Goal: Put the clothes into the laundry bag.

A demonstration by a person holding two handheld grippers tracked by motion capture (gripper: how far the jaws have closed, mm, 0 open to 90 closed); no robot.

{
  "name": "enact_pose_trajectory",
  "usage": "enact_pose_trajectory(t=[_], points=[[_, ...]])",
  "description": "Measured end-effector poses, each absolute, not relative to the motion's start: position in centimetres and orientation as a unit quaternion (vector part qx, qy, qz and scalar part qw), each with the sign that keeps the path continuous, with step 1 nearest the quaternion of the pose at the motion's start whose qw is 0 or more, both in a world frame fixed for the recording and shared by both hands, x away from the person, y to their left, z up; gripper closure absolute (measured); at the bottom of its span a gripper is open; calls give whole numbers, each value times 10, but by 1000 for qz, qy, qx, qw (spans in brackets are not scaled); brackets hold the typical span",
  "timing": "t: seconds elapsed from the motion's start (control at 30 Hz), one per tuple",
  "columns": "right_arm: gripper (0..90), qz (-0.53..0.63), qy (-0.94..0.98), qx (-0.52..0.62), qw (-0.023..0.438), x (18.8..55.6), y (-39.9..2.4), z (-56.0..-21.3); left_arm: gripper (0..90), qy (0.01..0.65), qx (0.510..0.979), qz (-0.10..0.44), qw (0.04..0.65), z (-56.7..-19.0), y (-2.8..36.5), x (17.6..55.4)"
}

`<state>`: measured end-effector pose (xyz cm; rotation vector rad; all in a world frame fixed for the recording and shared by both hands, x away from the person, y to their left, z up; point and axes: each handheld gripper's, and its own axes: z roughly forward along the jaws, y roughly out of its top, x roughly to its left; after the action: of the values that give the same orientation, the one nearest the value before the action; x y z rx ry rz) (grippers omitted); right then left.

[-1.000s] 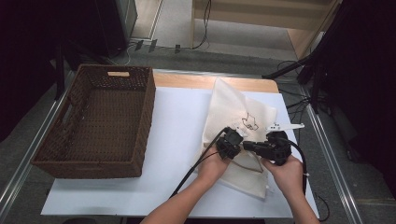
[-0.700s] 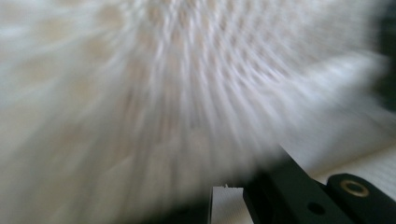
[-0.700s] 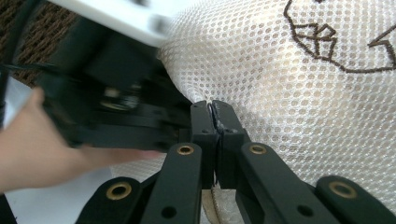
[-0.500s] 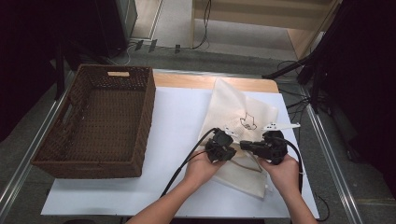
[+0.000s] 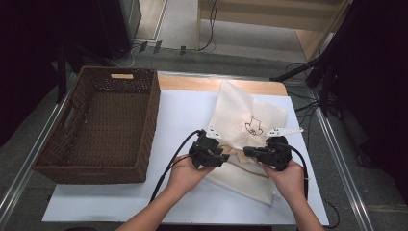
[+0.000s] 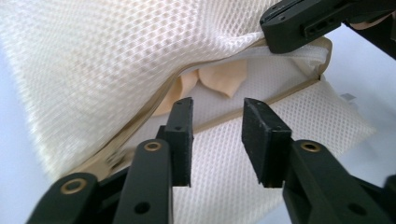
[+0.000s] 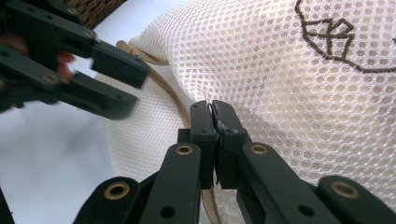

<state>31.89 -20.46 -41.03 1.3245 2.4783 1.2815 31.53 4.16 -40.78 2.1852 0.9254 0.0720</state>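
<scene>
A white mesh bag with a tan zipper edge and a dark stitched figure lies on the white table top. Its mouth gapes, and something peach-coloured shows inside. My left gripper has just been opening. Its jaws now stand apart in front of the bag's mouth with nothing pressed between the pads. In the high view my left gripper is just left of the bag's opening. My right gripper is shut on the upper edge of the bag's mouth and holds it lifted; it faces the left gripper in the high view.
A large brown wicker basket stands on the left of the table. The white sheet lies bare between the basket and the bag. Cables trail from both grippers toward the table's near edge. Metal rails run along the table's sides.
My left gripper has drawn away to the left from the right gripper and its jaws have parted, off the bag's edge. The right gripper has stayed in place, shut on the bag.
</scene>
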Motion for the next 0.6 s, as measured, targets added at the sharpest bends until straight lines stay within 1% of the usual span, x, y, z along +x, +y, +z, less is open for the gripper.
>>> enact_pose_trajectory(t=[0.1, 0.2, 0.4, 0.47, 0.6], points=[[887, 416, 801, 429, 25, 319, -205, -411, 590, 368, 849, 34, 378, -405, 50, 313], [886, 418, 800, 430, 26, 319, -206, -411, 587, 371, 845, 41, 383, -403, 58, 311], [886, 419, 800, 429, 24, 319, -206, -411, 524, 379, 844, 55, 377, -402, 72, 308], [886, 419, 800, 428, 23, 319, -206, -411, 516, 384, 844, 63, 369, -404, 75, 308], [887, 421, 801, 425, 22, 318, -206, -410, 517, 400, 841, 63, 359, -412, 84, 310]])
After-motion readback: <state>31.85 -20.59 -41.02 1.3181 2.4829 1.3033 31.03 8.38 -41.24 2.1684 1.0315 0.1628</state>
